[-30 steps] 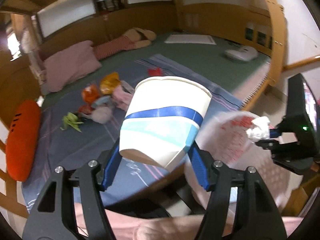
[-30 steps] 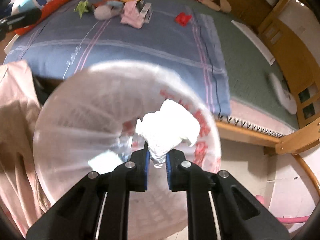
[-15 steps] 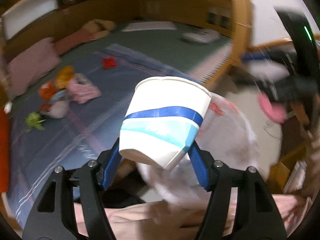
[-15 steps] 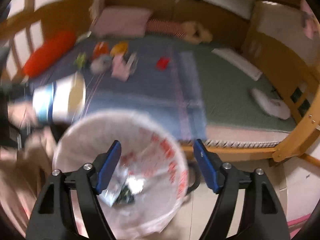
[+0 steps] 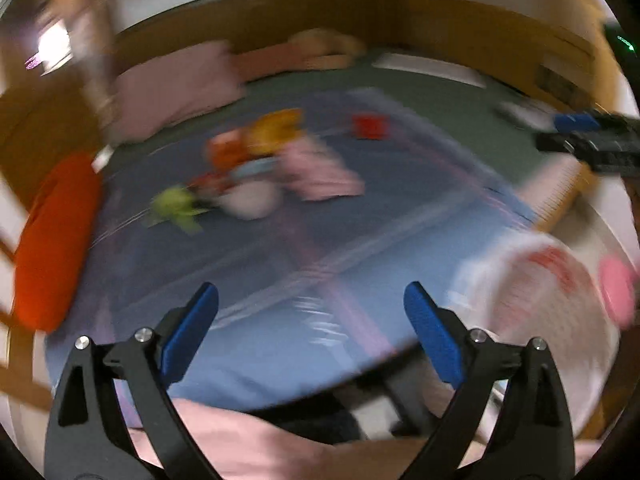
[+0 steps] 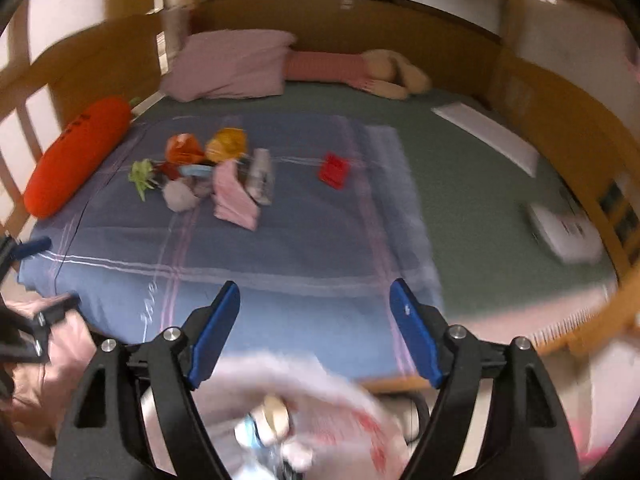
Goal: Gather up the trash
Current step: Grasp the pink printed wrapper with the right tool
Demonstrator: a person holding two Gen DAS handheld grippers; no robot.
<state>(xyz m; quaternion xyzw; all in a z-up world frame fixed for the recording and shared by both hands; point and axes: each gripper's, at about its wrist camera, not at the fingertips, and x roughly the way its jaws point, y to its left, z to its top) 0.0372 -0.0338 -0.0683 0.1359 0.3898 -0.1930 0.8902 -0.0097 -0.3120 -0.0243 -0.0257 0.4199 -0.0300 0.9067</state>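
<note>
A pile of trash lies on the blue blanket: orange wrappers, a yellow wrapper, a green scrap, a pink packet, a clear bag and a red piece. The same pile shows blurred in the left wrist view. A bin with a clear liner sits below my right gripper; the paper cup lies inside. It also shows in the left wrist view. My left gripper is open and empty. My right gripper is open and empty.
An orange carrot pillow lies along the bed's left side. A pink pillow and a plush toy lie at the head. A white device sits on the green sheet at right. Wooden rails surround the bed.
My left gripper has opened and let go of the paper cup, which now lies in the bin. My right gripper opened earlier, dropping the white tissue. Both views have swung towards the bed.
</note>
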